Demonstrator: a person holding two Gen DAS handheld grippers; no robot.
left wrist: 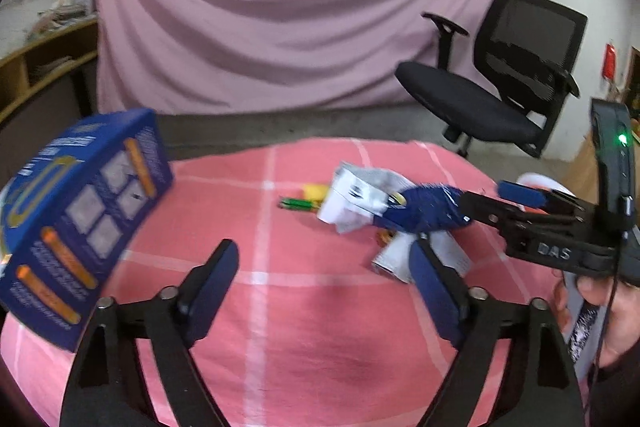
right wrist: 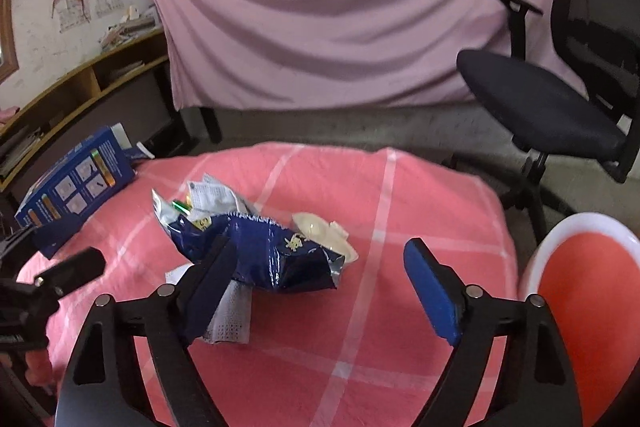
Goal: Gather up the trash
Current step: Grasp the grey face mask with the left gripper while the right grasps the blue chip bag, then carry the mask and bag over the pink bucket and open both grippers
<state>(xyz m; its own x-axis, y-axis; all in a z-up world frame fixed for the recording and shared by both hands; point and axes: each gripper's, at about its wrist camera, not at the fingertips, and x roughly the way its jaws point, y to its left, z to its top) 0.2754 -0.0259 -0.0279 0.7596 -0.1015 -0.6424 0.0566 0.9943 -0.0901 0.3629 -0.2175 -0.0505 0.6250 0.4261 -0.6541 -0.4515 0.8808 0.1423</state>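
Wrapper: blue wrapper (right wrist: 264, 251) lies crosswise just ahead of my right gripper (right wrist: 320, 267), nearer than my left gripper (left wrist: 324, 275).
Jaws: both wide, holding nothing.

On the table (right wrist: 400, 211), near its middle, a heap of trash: snack bag (right wrist: 264, 251) in front, paper wrappers (right wrist: 212, 197) behind and left of it, a pale lid (right wrist: 324, 233) touching its right end, a mesh sheet (right wrist: 232, 315) tucked under its near edge. At the table's far-left edge, a tilted box (right wrist: 76, 187). Just off the right edge, a bin (right wrist: 576, 239). Behind and right, an office chair (right wrist: 560, 99); behind all, a hanging sheet (right wrist: 340, 7). Far left, shelves (right wrist: 80, 87).
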